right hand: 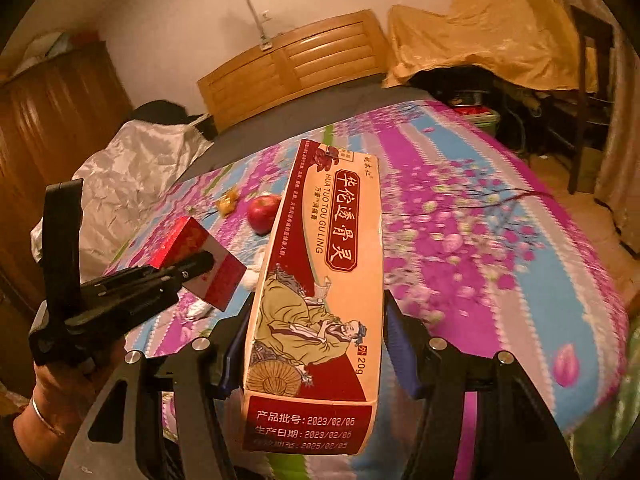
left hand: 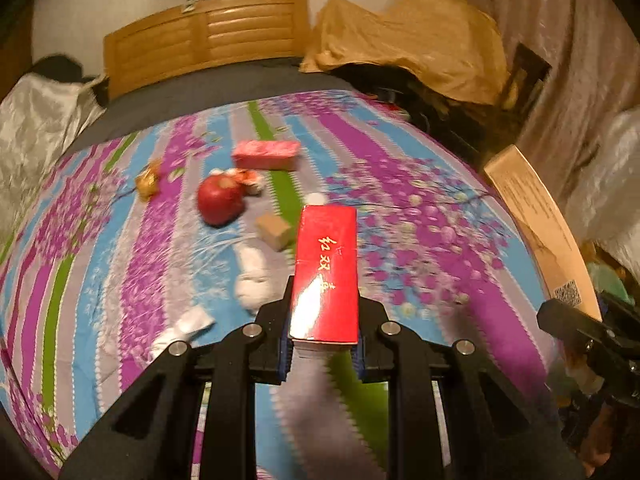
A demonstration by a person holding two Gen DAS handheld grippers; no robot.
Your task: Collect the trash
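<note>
Left gripper (left hand: 325, 340): clamped tight on a red box (left hand: 326, 272) — the box stands between the pads and reaches away from the camera, gold characters on its top face. In the right wrist view the same gripper (right hand: 200, 266) shows at left, with the red box (right hand: 192, 240) pinched at its tip above the bed.

Right gripper (right hand: 316, 356): closed on a long carton (right hand: 320, 280) — cream and dark red, printed with a seated figure and dates on the near end. Its blue pads press both long sides. In the left wrist view only part of this gripper shows at the right edge, beside the carton (left hand: 536, 216).

Bed (left hand: 440, 240): covered with a striped sheet in purple, blue, green and grey with flower print; wooden headboard (left hand: 208, 36) at the far end.

Left on the sheet: a red apple (left hand: 220, 200), a pink box (left hand: 266, 154) beyond it, a small brown cube (left hand: 274, 232) just beside the red box, a gold wrapper (left hand: 147, 180) to the left, white crumpled paper (left hand: 252, 276) and another white scrap (left hand: 188, 326) near the gripper. Something small, orange and white, lies touching the apple; too blurred to name.

Person: a hand (right hand: 56, 392) with a thin bracelet holds the left gripper's handle.

Sharpness: sheet smeared in both views.
</note>
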